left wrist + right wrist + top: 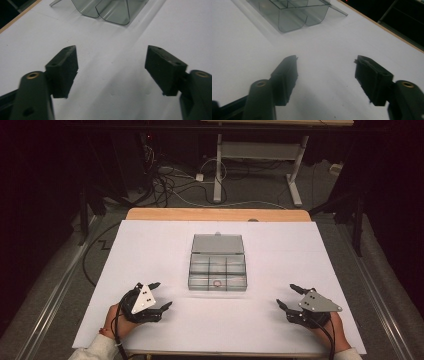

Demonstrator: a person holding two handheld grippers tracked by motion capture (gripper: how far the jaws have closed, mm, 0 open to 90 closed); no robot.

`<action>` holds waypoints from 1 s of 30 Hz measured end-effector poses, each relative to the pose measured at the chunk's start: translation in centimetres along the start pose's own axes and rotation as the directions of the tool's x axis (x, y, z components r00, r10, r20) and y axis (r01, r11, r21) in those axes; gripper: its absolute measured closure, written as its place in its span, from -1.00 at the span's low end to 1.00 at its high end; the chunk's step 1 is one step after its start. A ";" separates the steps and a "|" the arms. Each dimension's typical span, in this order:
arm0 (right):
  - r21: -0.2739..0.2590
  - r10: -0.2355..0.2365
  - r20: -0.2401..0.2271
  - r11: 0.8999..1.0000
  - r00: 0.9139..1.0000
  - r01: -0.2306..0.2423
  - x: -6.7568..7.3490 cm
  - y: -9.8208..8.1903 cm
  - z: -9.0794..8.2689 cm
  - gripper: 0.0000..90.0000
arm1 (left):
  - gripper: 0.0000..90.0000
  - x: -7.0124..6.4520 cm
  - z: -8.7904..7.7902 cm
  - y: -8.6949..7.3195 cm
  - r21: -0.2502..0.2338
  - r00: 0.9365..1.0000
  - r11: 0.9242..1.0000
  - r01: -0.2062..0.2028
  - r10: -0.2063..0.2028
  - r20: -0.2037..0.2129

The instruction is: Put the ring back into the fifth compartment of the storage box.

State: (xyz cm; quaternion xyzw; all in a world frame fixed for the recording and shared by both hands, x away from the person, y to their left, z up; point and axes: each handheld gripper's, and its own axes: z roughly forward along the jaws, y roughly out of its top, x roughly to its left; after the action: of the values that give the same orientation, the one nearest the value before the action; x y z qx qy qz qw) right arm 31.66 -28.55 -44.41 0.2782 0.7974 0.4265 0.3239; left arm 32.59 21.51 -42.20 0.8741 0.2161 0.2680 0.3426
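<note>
Your box (pixel 218 268): clear smoky-grey plastic organizer, sitting flat mid-worktop (pixel 150 250), well apart from both hands. Lid (pixel 218 243) is open, swung back on the far side, lying tilted behind the tray. Tray is split into small compartments in rows. You've got one small reddish ring (pixel 217 283) in the near-row middle compartment. From the left gripper view you see its rounded near corners (pixel 110 12); same from the right (pixel 292 15).

Bright white table (pixel 150 245), dark surroundings; gripper views soft, blurred.
</note>
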 end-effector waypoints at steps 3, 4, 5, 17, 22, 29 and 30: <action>-0.010 0.006 -0.003 1.000 1.000 -0.006 -0.3 0.1 -0.2 0.18 | -0.11 0.2 0.1 0.0 0.015 1.000 1.000 0.007 -0.007 0.006; -0.012 0.002 -0.006 1.000 1.000 -0.002 -0.3 0.1 -0.2 0.23 | -0.04 0.2 0.1 0.0 0.025 1.000 1.000 0.008 -0.009 0.004; -0.011 0.007 -0.007 1.000 1.000 -0.007 -0.4 0.2 -0.3 0.31 | 0.02 0.2 0.2 0.0 0.030 1.000 0.999 0.011 -0.012 0.006; 0.036 -0.022 -0.052 0.999 0.998 0.024 -0.5 0.9 0.2 1.00 | 0.93 0.1 -0.3 -0.2 0.069 0.999 0.998 0.014 -0.017 0.037; 0.039 -0.033 -0.062 0.999 0.998 0.036 -0.5 1.1 0.4 1.00 | 0.94 0.1 -0.4 -0.3 0.085 0.999 0.996 0.012 -0.016 0.039; 0.043 -0.035 -0.057 0.998 0.998 0.038 -0.8 1.1 0.4 1.00 | 0.94 0.2 -0.6 -0.4 0.082 1.000 0.997 0.015 -0.016 0.017; 0.041 -0.028 -0.055 0.999 0.998 0.030 -0.9 1.1 0.4 1.00 | 0.94 0.2 -0.7 -0.4 0.081 1.000 0.997 0.016 -0.017 0.018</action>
State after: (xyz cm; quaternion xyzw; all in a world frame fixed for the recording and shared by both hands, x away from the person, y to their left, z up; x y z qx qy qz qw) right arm 32.71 -28.47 -43.40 0.2616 0.8187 0.4123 0.3021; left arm 32.23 22.17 -42.02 0.8879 0.2306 0.2482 0.3113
